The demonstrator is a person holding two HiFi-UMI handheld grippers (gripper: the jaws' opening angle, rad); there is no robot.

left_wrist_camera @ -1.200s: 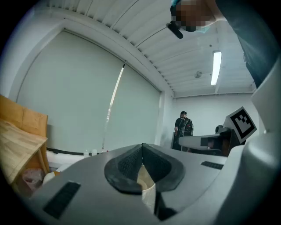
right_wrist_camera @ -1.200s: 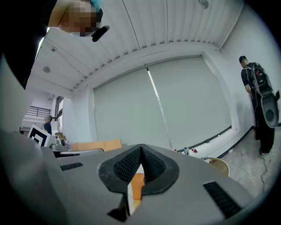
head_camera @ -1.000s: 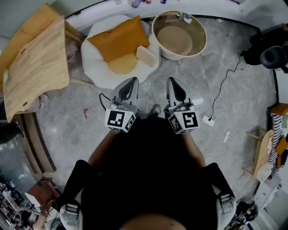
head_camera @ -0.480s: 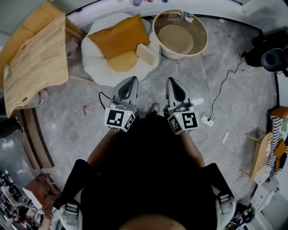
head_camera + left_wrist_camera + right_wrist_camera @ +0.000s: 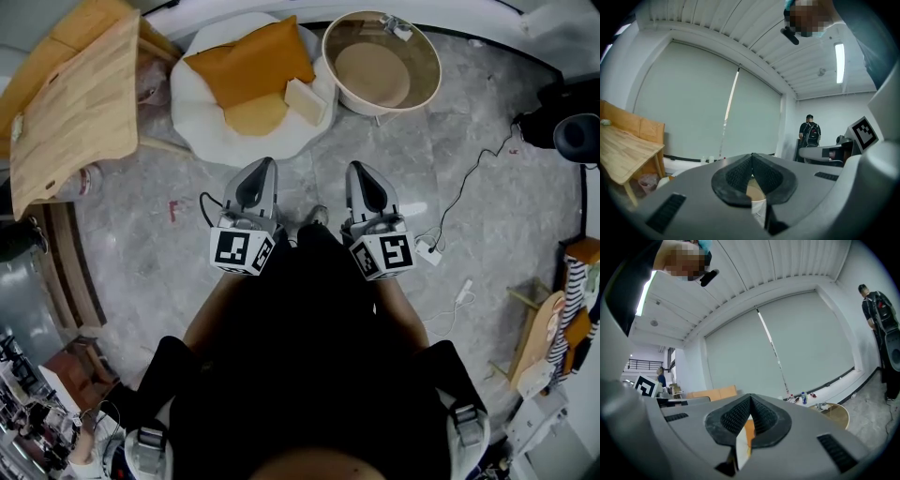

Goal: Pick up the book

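Located pale cream rectangular book [image 5: 305, 101] lying flat on white round floor pouf [image 5: 225, 145], at the pouf's right edge. Touching mustard round cushion [image 5: 253, 117] on its left side. Tucked against lower right corner of orange square cushion [image 5: 248, 61] on the same pouf. Just right of book: round pale-wood tray table [image 5: 427, 89] with tan base inside. Rim close to the pouf; contact not resolvable.

Book well apart from both tongs. In head view, set farther out than them, across a strip of grey marble floor [image 5: 150, 234]. Sideways, placed between their two lines.

Noted left tongs [image 5: 261, 169] pointing toward the pouf's near rim. Noted right tongs [image 5: 362, 173] pointing toward the gap between pouf and tray table. Neither touching book, pouf or cushions.

State of left tongs: closed. In left gripper view, ribbed black pads meeting at the tip, nothing gripped, only a sliver of background through the slit below. State of right tongs: likewise closed and empty, pads together at the tip. Orange and white showing through the slit in right gripper view.

Farther out: light wooden furniture piece [image 5: 75, 103] left of the pouf. White cable with plug block [image 5: 431, 251] on the floor right of the right tongs. Thin black cable [image 5: 469, 178] running off toward upper right.
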